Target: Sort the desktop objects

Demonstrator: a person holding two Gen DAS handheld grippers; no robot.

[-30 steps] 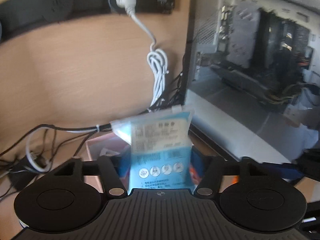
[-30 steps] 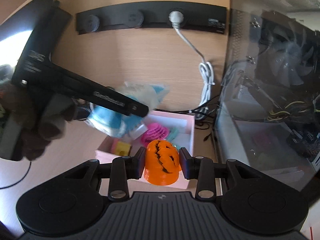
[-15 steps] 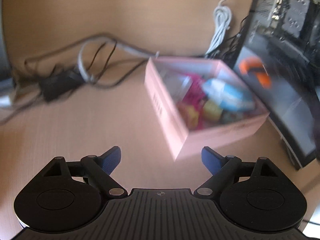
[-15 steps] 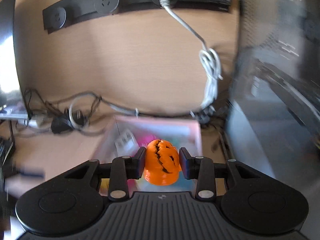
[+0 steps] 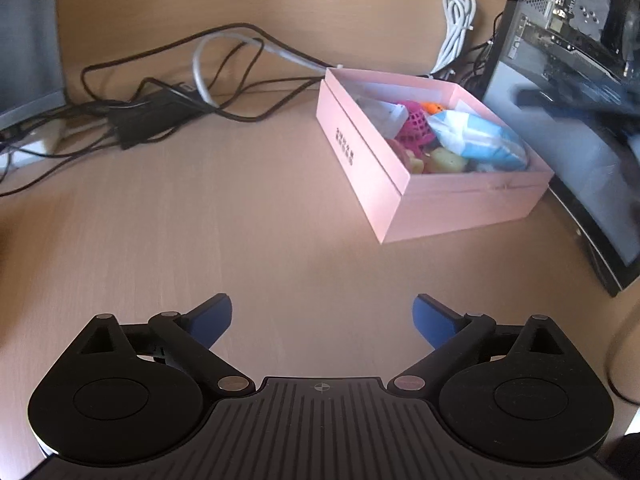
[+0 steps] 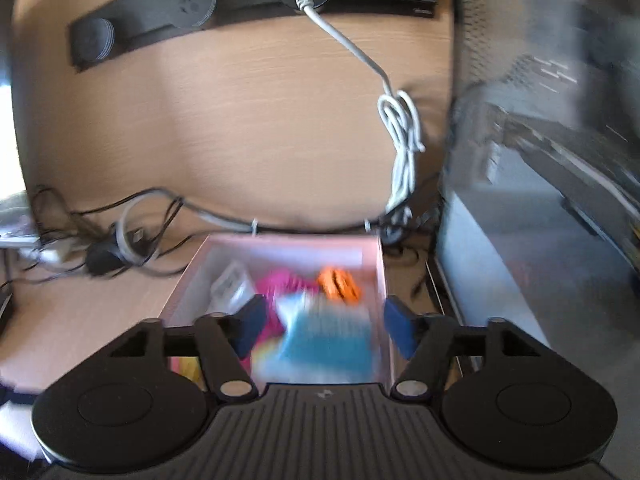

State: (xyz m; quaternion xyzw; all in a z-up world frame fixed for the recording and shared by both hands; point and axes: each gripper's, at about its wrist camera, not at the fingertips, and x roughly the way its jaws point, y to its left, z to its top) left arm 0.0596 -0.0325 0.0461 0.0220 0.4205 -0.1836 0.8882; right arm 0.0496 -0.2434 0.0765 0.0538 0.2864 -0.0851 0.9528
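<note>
The left tongs [image 5: 322, 316] stand wide apart over bare wood, their jaws having just been opening, and nothing lies between the blue pads [image 5: 210, 320]. Beyond them and to the right, well apart from the pads, sits the pink box [image 5: 360, 160] on the bench [image 5: 200, 220]. Inside it lie a blue and white packet [image 5: 478, 138], a magenta mesh toy [image 5: 414, 128], some yellow pieces [image 5: 442, 160] and, near the far wall, the orange pumpkin [image 5: 434, 107]. A tangle of black cables [image 5: 160, 96] lies left of the box, and a glass-sided computer case [image 5: 580, 80] stands just to its right.

The right tongs [image 6: 322, 328] hover above the same box [image 6: 374, 264], jaws parted and just having been opening, with no object pressed by the pads [image 6: 250, 326]. The pumpkin [image 6: 339, 284] lies down in the box beyond them, beside the magenta toy [image 6: 280, 280] and behind the blurred blue packet [image 6: 326, 340]. A coiled white cord [image 6: 402, 152] hangs from a black socket strip [image 6: 248, 4] on the wooden back panel.
</note>
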